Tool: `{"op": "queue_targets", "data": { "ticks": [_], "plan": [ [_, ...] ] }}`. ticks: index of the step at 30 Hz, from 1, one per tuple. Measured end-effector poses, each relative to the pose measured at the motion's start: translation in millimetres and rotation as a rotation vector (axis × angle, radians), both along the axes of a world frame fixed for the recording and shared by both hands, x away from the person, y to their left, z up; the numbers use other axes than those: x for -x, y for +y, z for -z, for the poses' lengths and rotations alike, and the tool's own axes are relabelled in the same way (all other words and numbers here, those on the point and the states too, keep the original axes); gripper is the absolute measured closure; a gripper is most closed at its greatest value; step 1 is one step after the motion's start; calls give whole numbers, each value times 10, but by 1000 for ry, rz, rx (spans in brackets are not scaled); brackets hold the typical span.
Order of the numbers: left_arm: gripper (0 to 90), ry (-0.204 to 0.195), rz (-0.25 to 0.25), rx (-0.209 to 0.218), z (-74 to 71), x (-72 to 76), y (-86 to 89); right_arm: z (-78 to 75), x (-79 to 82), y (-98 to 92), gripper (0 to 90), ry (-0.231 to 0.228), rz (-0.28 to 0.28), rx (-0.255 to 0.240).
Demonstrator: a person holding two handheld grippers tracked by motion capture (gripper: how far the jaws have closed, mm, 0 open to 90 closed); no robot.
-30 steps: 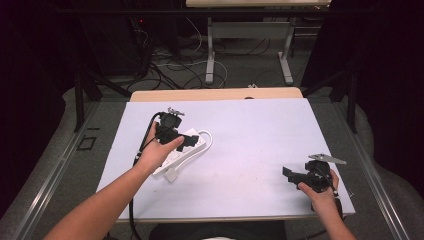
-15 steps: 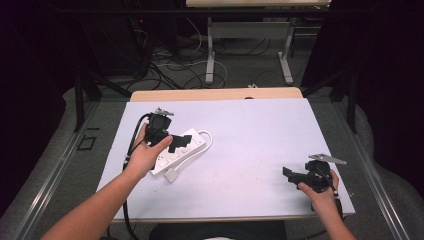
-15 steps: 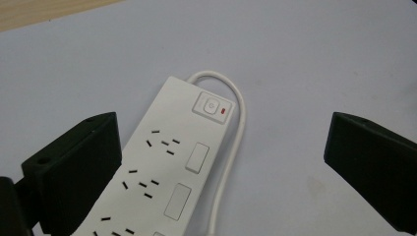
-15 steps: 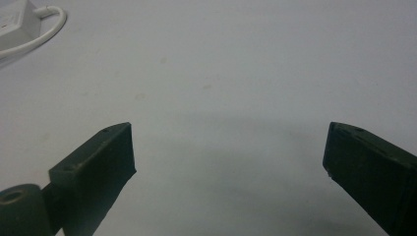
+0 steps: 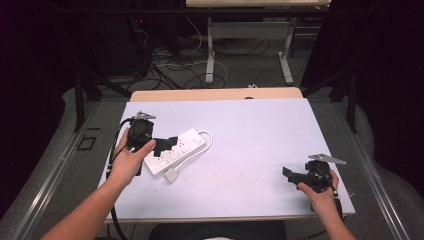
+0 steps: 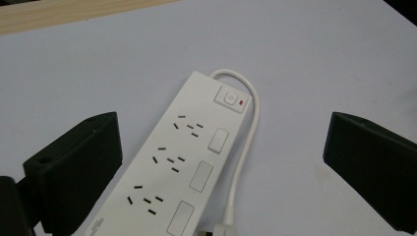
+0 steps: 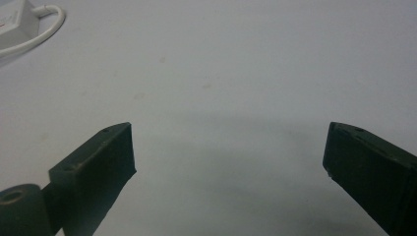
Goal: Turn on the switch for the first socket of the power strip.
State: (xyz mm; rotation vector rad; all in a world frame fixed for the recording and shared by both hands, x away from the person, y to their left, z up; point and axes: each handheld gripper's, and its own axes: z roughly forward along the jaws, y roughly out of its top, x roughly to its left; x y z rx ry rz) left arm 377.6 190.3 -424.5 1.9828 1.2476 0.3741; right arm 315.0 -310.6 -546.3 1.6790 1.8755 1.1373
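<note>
One power strip [image 6: 182, 162] between left tool [image 6: 221, 167] jaws

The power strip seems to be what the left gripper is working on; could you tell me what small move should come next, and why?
Probably ease the left gripper down and close it: its open jaws straddle the power strip without touching it.

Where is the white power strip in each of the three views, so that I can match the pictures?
High view: the power strip lies left of centre on the table, by the left gripper.
Left gripper view: the strip runs up the middle, between the open jaws.
Right gripper view: one end sits at the top left corner.
Shared landmark: the looped white cable.
</note>
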Motion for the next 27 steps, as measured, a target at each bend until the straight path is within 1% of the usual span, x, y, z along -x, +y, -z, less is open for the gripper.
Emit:
{"op": "queue_targets", "data": {
  "ticks": [6,13,18,23,25,27],
  "plan": [
    [12,-7,-28,18,9,84,175,3,-3,-9,47,-3,-2,6],
    [16,-12,-71,61,63,163,385,6,-2,-3,47,-2,1,4],
    [19,-16,-117,88,115,230,570,6,0,3,47,1,5,-1],
    [20,-34,-165,107,163,294,719,7,-2,6,47,2,9,-2],
    [20,-50,-185,113,203,320,764,7,-2,7,47,2,10,-2],
    [20,-59,-192,103,245,343,801,7,-2,7,48,2,11,-2]
  ]
}}
